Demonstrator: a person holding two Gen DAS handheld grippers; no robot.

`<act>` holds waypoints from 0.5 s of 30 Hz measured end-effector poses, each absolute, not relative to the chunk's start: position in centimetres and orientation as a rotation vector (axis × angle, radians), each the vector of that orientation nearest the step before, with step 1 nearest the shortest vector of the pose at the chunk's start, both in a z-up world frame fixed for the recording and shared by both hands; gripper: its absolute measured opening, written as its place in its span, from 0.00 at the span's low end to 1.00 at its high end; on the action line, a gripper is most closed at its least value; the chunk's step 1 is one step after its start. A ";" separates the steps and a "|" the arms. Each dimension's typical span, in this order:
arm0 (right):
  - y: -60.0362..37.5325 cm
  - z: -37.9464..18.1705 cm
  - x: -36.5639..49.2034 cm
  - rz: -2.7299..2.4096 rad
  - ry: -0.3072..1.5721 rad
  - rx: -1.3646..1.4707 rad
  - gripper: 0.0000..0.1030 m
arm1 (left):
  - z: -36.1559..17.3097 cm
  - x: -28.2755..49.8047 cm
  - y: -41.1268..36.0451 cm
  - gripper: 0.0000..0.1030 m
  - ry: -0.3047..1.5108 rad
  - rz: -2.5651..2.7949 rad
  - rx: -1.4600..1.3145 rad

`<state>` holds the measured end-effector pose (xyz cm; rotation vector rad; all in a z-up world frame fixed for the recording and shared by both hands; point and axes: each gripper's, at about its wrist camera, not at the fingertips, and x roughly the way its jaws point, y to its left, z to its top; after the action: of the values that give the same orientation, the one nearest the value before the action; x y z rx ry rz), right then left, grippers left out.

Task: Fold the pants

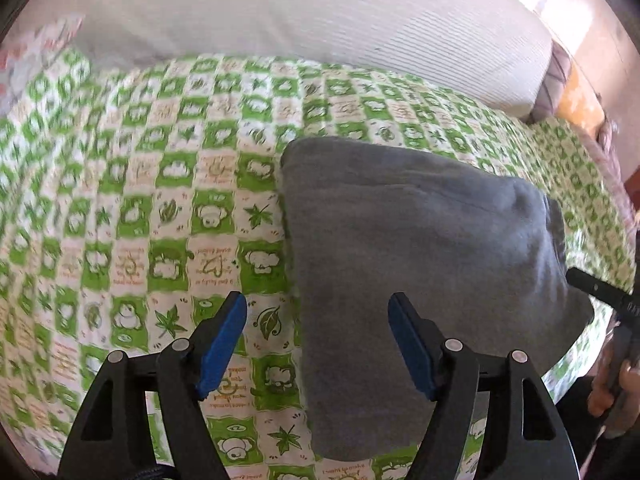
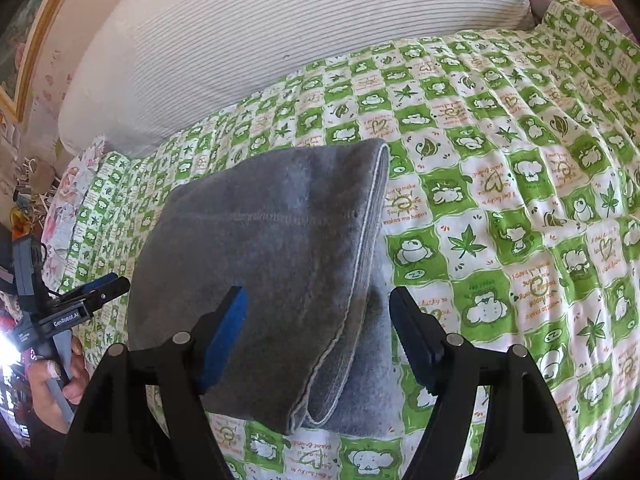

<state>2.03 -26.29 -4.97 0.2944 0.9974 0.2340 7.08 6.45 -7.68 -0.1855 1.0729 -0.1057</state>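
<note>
The grey pants (image 1: 420, 248) lie folded into a thick rectangular stack on the green and white checked bedspread (image 1: 160, 208). My left gripper (image 1: 318, 340) is open above the stack's left edge and holds nothing. In the right wrist view the pants (image 2: 272, 256) show stacked layers with a light hem seam along the right side. My right gripper (image 2: 318, 340) is open over the near right part of the stack, apart from the cloth. The right gripper's tip also shows in the left wrist view (image 1: 592, 288), beside the stack. The left gripper shows in the right wrist view (image 2: 96, 288), left of the stack.
A large white striped pillow (image 1: 320, 20) lies along the far side of the bed, also in the right wrist view (image 2: 280, 28). A floral cloth (image 2: 68, 192) sits at the bed's left end. A wooden frame (image 1: 580, 92) runs at the far right.
</note>
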 end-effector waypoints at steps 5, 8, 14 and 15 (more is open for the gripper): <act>-26.7 -6.0 2.5 0.229 1.026 0.316 0.73 | -9.6 7.9 8.2 0.75 1.118 -0.132 -0.294; -26.9 -6.7 2.7 0.229 1.043 0.324 0.75 | -10.7 8.2 9.0 0.77 1.137 -0.158 -0.376; -27.7 -7.7 2.9 0.240 1.047 0.377 0.82 | -12.0 8.3 8.5 0.78 1.166 -0.246 -0.480; -27.9 -7.9 2.8 0.248 1.046 0.392 0.82 | -12.2 8.4 8.3 0.79 1.172 -0.265 -0.488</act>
<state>2.83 -27.91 -7.88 0.3921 1.0461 0.2481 8.39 8.32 -12.20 -0.4876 1.1721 -0.2650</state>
